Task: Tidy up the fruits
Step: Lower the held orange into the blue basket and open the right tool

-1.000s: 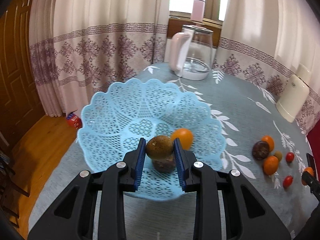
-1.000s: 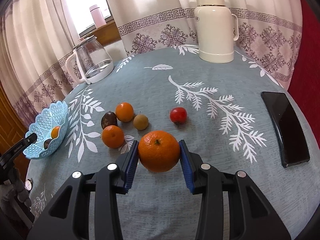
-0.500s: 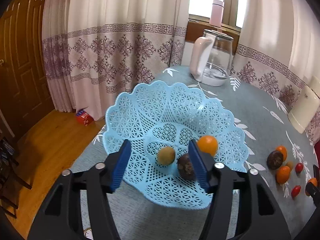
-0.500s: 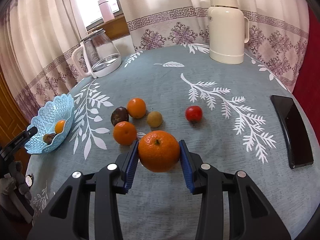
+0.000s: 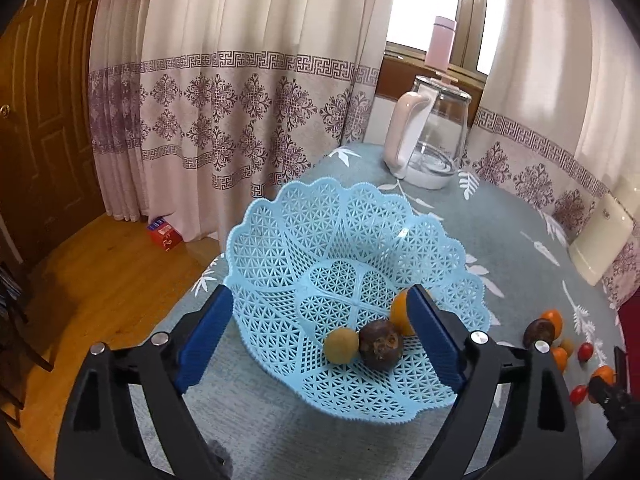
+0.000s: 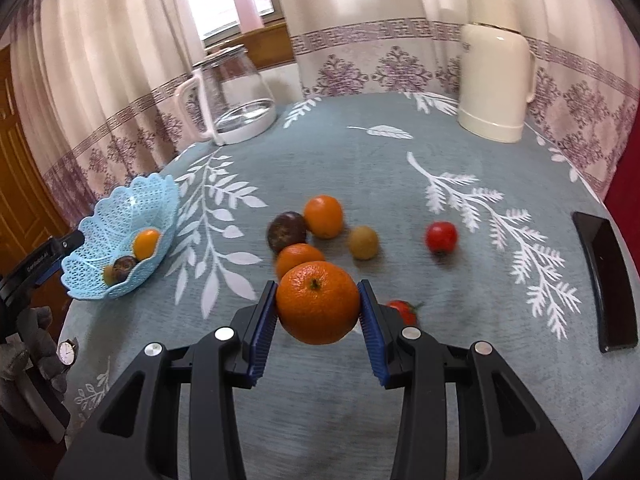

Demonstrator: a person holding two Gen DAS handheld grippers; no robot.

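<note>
The light blue lattice basket (image 5: 304, 232) sits at the table's left edge and holds a small yellow-brown fruit (image 5: 341, 345), a dark passion fruit (image 5: 380, 344) and an orange (image 5: 400, 312). My left gripper (image 5: 320, 340) is open wide, its blue pads on either side of the basket's near part. In the right wrist view my right gripper (image 6: 319, 320) is shut on a large orange (image 6: 318, 307), held above the cloth. Beyond it lie two oranges (image 6: 324, 216) (image 6: 298, 258), a dark passion fruit (image 6: 286, 231), a yellow-brown fruit (image 6: 363, 242) and two red tomatoes (image 6: 441, 237) (image 6: 404, 309). The basket (image 6: 120, 208) stands far left.
A glass kettle (image 6: 236, 100) with a white handle and a cream thermos (image 6: 494, 68) stand at the back of the table. A black phone (image 6: 608, 284) lies at the right edge. A wristwatch (image 6: 66, 352) rests near the front left corner. Curtains and a wooden floor (image 5: 88, 280) surround the table.
My left gripper opened, dropped the yellow-brown fruit into the basket beside the passion fruit, and drew back. My right gripper, still holding the large orange, moved left toward the basket.
</note>
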